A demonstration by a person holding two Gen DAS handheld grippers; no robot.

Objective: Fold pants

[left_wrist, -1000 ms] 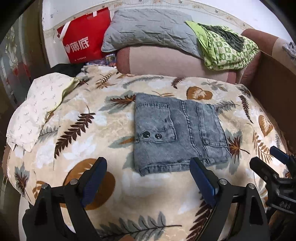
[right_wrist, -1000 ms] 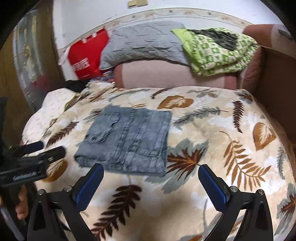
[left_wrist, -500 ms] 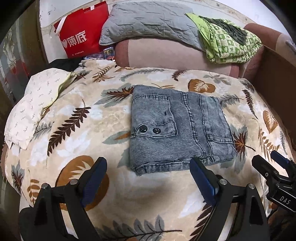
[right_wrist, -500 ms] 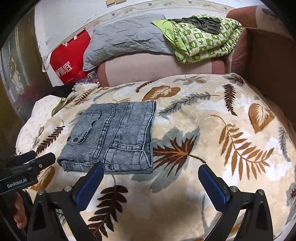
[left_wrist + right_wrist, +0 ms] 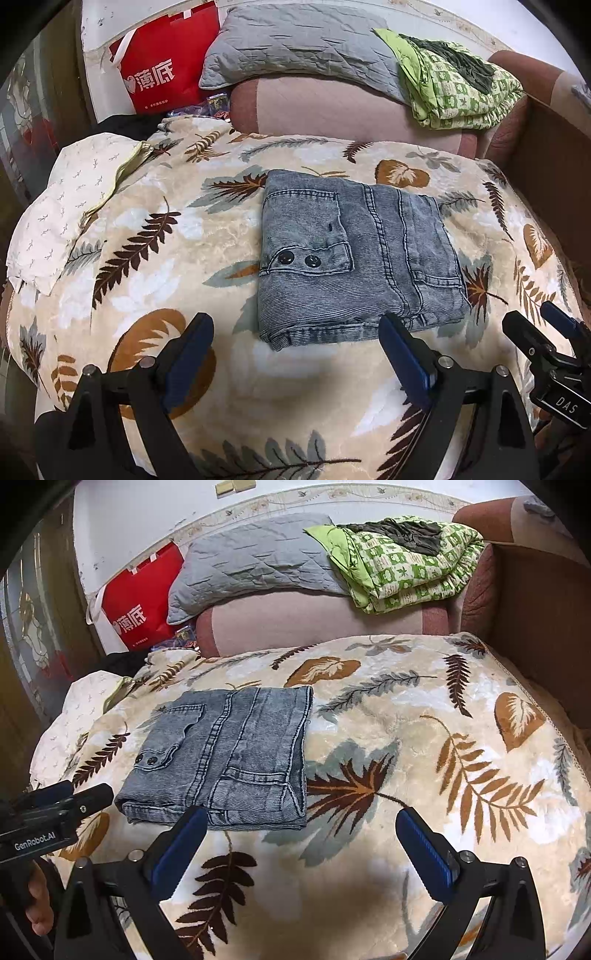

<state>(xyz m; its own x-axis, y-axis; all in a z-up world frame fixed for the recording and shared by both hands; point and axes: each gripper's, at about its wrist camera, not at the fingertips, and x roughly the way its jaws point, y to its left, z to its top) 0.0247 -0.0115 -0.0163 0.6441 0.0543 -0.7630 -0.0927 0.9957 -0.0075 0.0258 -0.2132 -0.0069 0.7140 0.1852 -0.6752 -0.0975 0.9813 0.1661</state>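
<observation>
The pants [image 5: 354, 254] lie folded on the leaf blanket [image 5: 184, 236]. The left gripper [image 5: 295, 354] and the right gripper [image 5: 301, 845] hover before them, fingers wide, holding nothing. The red bag [image 5: 162, 70] has the characters "薄底". The grippers' sides read "GenRobot.AI" and "DAS".
</observation>
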